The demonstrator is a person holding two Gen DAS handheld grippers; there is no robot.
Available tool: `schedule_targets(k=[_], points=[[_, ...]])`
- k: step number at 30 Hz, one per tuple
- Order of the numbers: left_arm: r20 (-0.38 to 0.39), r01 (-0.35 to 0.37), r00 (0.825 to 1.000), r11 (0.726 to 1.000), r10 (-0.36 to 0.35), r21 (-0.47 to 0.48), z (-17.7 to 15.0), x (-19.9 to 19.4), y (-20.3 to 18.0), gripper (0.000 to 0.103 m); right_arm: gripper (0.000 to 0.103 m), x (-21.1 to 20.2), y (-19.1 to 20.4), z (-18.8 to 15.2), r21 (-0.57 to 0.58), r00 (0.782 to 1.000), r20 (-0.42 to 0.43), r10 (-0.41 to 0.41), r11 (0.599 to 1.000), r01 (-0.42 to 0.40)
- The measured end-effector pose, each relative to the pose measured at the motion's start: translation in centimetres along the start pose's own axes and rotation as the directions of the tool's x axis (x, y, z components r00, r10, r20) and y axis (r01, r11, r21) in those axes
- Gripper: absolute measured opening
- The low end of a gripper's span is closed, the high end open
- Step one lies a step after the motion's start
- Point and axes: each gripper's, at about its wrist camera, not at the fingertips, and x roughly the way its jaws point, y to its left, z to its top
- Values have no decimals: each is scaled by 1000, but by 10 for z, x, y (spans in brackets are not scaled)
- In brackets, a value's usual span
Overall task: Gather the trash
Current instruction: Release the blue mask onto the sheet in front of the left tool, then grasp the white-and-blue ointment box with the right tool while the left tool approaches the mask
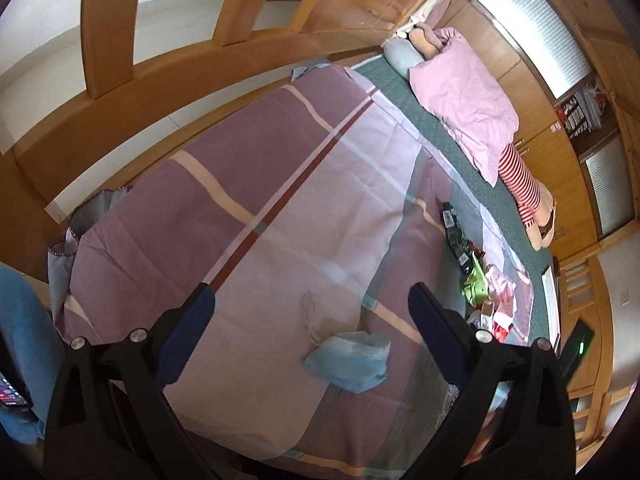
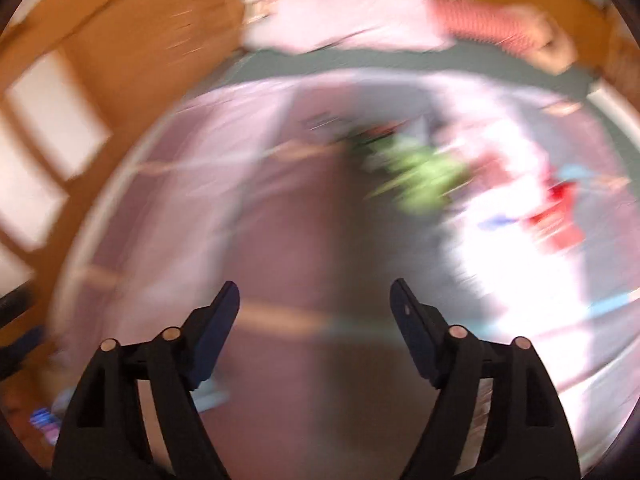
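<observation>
My left gripper (image 1: 312,292) is open and empty above a striped purple and pink bedspread (image 1: 260,184). A crumpled light blue plastic bag (image 1: 350,360) lies on the bedspread just below and between its fingers. A row of trash lies along the bed's right side: dark green wrappers (image 1: 454,228), a bright green wrapper (image 1: 474,280) and pink, white and red packaging (image 1: 500,312). My right gripper (image 2: 314,292) is open and empty. Its view is motion-blurred; the green wrapper (image 2: 424,176) and red packaging (image 2: 556,216) show ahead to the right.
A wooden headboard (image 1: 160,64) curves along the far left. A pink pillow (image 1: 464,92) and a striped stuffed toy (image 1: 524,188) lie on a green mat (image 1: 416,96) by wooden cabinets (image 1: 560,152). A person's blue-clad leg (image 1: 24,340) is at lower left.
</observation>
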Motion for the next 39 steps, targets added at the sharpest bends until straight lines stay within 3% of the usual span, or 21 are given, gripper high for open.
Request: schedule_targets(k=[2,6,10,12,15,17,19,20,21,23,26,28,30,34,35,36,39], points=[[-7,-10,1000,1000,10,23,-1,1,0,97,86,13,-40,14,16,994,-1,-106,994,106],[-12,-38,999,999,38,11,1,6,6,97,87,44,-113,27,107,980,-66,-189,975,195],[-30,-41,999,999,40,-19,3,12,12,97,87,72,-129,22,145,990,-120,-75,985,93],[-28,-43,999,999,43,-8,3,13,9,97,87,72,-119,21,97,991,-118,-67,992,79],[-32,-40,999,999,39,-1,2,15,5,97,72,67,-107,14,87,987,-156,31,996,-17],[-40,-42,998,999,42,7,1,18,2,97,60,68,-102,5,154,958,-229,174,978,-141],[-47,-45,998,999,45,10,0,21,2,97,60,69,-91,-12,223,890,-312,332,936,-271],[-48,-47,998,999,47,9,0,21,2,97,60,64,-81,-19,203,873,-338,351,933,-296],[-48,-49,998,999,49,6,0,21,3,97,60,55,-71,-24,158,880,-332,339,940,-302],[-49,-59,997,998,58,-2,0,22,5,97,66,38,-59,-27,89,914,-265,307,952,-294],[-57,-58,997,998,57,-10,0,23,5,97,68,37,-64,-33,160,949,-204,240,965,-210],[-61,-56,997,998,56,-2,-1,22,3,97,57,47,-74,-38,246,962,-200,187,960,-136],[-61,-47,997,999,48,9,-1,21,1,97,35,52,-81,-45,340,958,-187,217,929,-144],[-66,-37,997,997,42,72,-5,27,-3,97,22,37,-71,-59,428,959,-113,260,884,-189],[-77,-46,996,995,53,92,-7,32,-4,97,21,30,-63,-63,442,950,-107,295,870,-220],[-134,-79,986,991,94,112,-9,42,-5,97,21,24,-53,-66,444,937,-107,332,859,-254],[-233,33,973,994,-9,102,-17,54,-13,97,21,27,-17,-69,371,913,-202,353,891,-262]])
